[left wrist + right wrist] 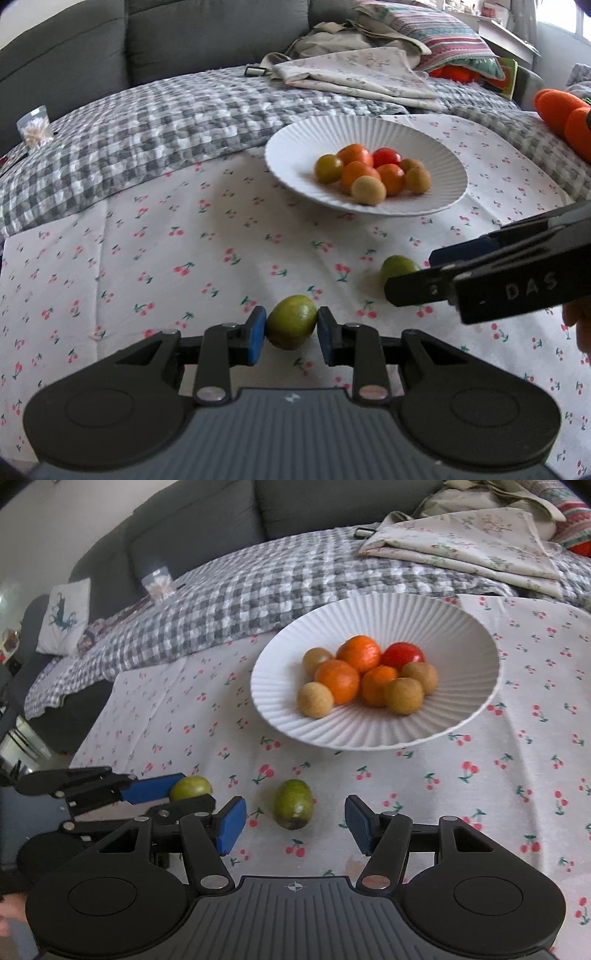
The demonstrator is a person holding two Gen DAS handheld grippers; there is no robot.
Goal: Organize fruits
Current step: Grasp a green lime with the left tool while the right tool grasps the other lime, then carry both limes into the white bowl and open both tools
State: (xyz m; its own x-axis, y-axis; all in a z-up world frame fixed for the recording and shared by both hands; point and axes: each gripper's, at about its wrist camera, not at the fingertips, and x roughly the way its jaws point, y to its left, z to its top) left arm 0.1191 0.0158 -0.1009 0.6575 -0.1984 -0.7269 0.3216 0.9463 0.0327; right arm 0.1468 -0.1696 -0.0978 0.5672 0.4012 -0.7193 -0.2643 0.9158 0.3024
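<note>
**Two green fruits down on the cherry cloth, rest in the bowl**

Between the blue pads of the left gripper sits a small green fruit, roundish-oval with a smooth, slightly glossy skin. The pads are right at its two sides, so it looks pinched, though whether it's lifted off the cloth I can't tell. That gripper points level, straight out toward the bowl.

Over on the right, the right gripper is spread wide, with a second green fruit lying on the cloth just ahead of the gap, touching neither pad. This one is longer, duller, with a darker tip facing the camera. The tool comes in low, angled slightly down.

Further out is the white ribbed bowl, a shallow fluted thing, holding oranges, a red fruit and some tan fuzzy-looking ones piled together. Everything rests on a white cherry-print cloth, and behind that there's a puffy grey gingham quilt.
</note>
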